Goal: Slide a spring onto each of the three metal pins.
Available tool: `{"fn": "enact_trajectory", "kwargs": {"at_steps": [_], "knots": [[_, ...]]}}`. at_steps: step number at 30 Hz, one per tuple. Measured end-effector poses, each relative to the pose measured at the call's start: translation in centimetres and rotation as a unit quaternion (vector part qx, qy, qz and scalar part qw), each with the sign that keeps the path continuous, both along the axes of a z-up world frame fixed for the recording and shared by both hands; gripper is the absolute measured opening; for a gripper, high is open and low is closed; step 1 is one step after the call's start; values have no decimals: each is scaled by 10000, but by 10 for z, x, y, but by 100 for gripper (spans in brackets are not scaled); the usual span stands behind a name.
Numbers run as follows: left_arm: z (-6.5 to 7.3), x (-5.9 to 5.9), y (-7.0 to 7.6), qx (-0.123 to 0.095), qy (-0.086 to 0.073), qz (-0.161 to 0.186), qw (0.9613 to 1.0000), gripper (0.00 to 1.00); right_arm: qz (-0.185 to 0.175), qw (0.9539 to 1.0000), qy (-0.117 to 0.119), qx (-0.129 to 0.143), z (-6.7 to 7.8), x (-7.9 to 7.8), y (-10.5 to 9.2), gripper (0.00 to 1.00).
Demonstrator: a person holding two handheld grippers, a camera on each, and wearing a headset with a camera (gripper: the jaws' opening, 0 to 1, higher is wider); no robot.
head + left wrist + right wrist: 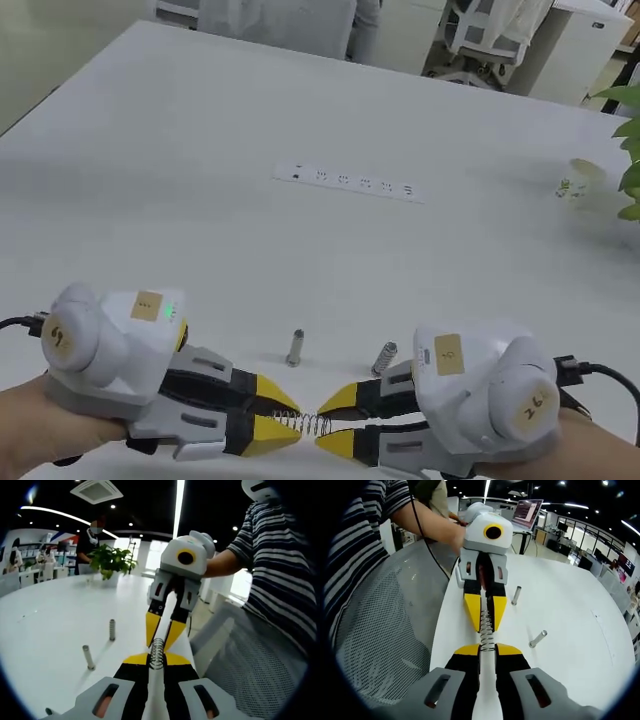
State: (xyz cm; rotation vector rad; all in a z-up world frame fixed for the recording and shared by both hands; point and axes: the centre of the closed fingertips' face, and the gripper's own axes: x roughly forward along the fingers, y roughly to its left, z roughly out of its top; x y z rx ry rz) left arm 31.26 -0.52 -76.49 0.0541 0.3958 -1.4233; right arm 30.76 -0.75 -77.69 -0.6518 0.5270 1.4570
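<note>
Now | left gripper [290,420], right gripper [326,425] tip to tip, both clamped on one spring [308,424] | pins [295,347] just beyond tips | risk: pushing together buckles spring, it flicks free

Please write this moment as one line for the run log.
left gripper: shut on spring | right gripper: shut on same spring, opposite end | pin, second pin: standing on table

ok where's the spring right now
Head view, bottom centre: the spring spans between the jaws of the left gripper and the right gripper, nearer the person than the two standing pins.
</note>
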Motion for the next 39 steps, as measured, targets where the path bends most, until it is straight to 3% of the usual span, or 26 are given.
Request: {"fn": "enact_trajectory", "kwargs": {"at_steps": [3,6,22,25,39], "knots": [[0,0,0,8,19,-4,10000,2,-4,10000,21,-11,0,0,0,7],[-2,0,0,24,31,-8,10000,3,57,9999,-101,-68,1,0,0,7],[-8,-2,0,176,-75,-83,9998,2,327,9990,-302,54,26,-1,10,7],[-9,-3,-1,230,-129,-89,9996,2,357,9989,-200,229,33,-3,17,7],[-13,-5,-1,374,-300,-92,9988,2,425,9981,-242,362,38,-7,30,7]]}}
